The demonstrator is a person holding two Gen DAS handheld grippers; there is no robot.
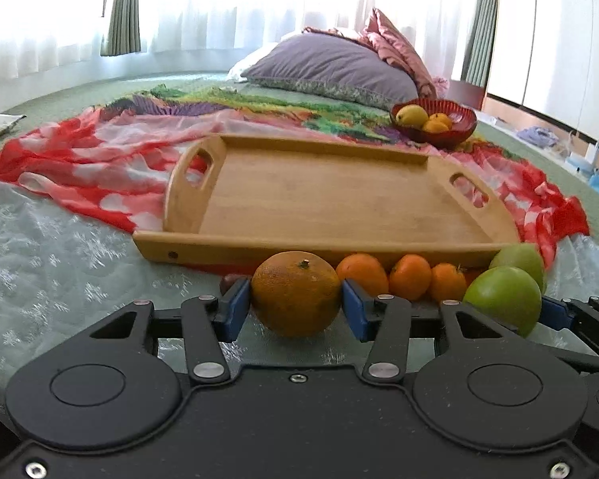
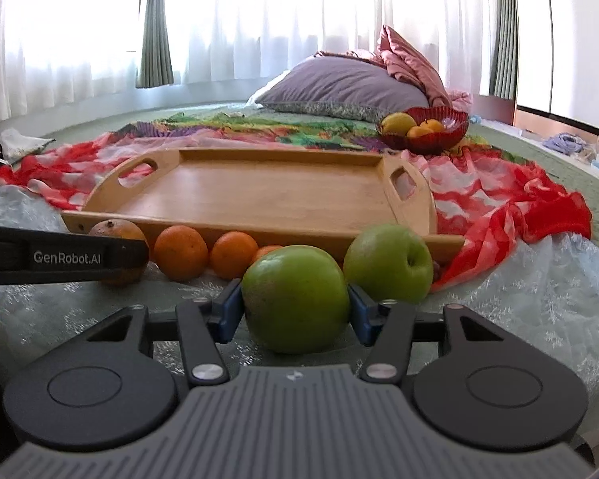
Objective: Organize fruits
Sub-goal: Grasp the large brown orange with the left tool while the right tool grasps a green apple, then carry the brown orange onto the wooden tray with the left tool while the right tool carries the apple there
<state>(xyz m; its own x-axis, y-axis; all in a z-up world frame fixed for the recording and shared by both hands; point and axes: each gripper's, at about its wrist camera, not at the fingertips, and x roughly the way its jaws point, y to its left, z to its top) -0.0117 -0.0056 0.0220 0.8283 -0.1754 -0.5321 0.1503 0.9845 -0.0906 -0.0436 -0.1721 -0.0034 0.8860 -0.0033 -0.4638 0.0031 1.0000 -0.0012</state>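
A large dull orange (image 1: 295, 291) rests on a clear plastic sheet in front of an empty wooden tray (image 1: 319, 195). My left gripper (image 1: 295, 305) is shut on it, a blue pad pressed against each side. To its right, three small oranges (image 1: 409, 281) line the tray's near wall. In the right wrist view, my right gripper (image 2: 295, 313) is shut on a green apple (image 2: 295, 299), which sits on the sheet. A second green apple (image 2: 387, 263) stands just behind it, by the tray's right corner (image 2: 439, 239). The left gripper's body (image 2: 60, 257) partly hides the large orange (image 2: 116, 231).
A red bowl (image 1: 461, 123) holding a yellow fruit and small oranges sits behind the tray on the right. A red and white scarf (image 1: 100, 175) lies under and around the tray. A purple pillow (image 1: 331, 64) lies at the back, with bright curtains beyond it.
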